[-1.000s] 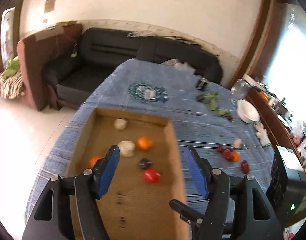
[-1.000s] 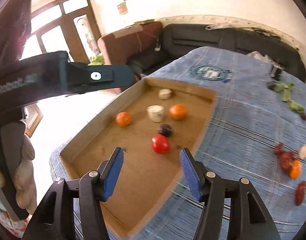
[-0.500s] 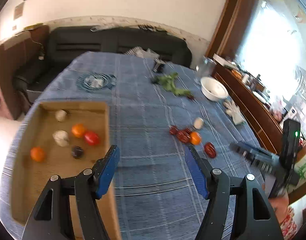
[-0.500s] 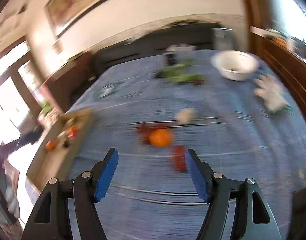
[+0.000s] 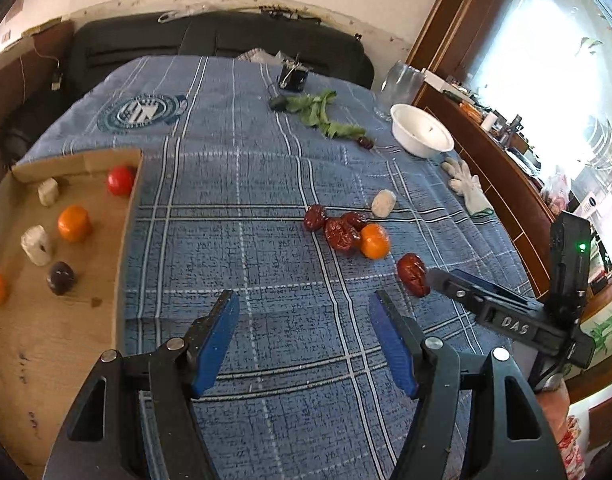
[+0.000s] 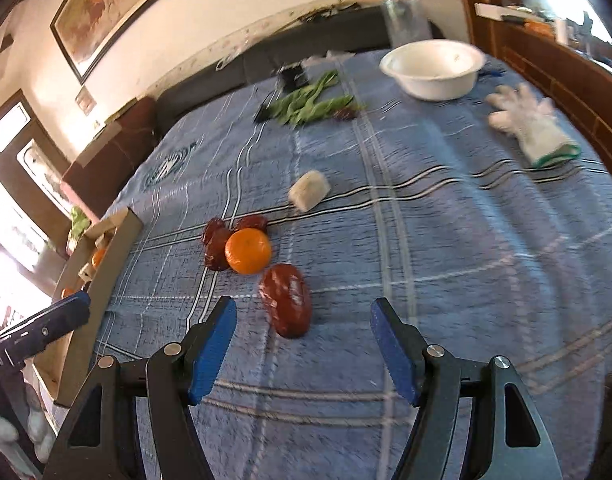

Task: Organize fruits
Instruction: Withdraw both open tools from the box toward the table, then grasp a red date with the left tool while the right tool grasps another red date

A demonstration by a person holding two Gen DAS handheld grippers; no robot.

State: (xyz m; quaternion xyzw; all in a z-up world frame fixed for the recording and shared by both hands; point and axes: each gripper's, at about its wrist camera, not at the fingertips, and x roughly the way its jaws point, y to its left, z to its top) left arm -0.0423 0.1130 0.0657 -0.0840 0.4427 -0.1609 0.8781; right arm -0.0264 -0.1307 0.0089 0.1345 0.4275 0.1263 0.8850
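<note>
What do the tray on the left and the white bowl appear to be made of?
Tray: looks like brown corrugated cardboard, matte, with thin folded-up walls and raw edges. White bowl: smooth, faintly glossy and thin-rimmed, probably plastic or foam; ceramic cannot be ruled out.

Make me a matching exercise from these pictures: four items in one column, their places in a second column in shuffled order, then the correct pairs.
Items:
1. red tomato
2. white glove
3. lone red date
4. green leaves

Places:
A. on the cloth, just ahead of the open right hand-held gripper
B. in the far corner of the cardboard tray
C. on the cloth, below the white bowl in the picture
D. far side of the cloth, left of the bowl

Pairs: 1-B, 2-C, 3-A, 4-D
</note>
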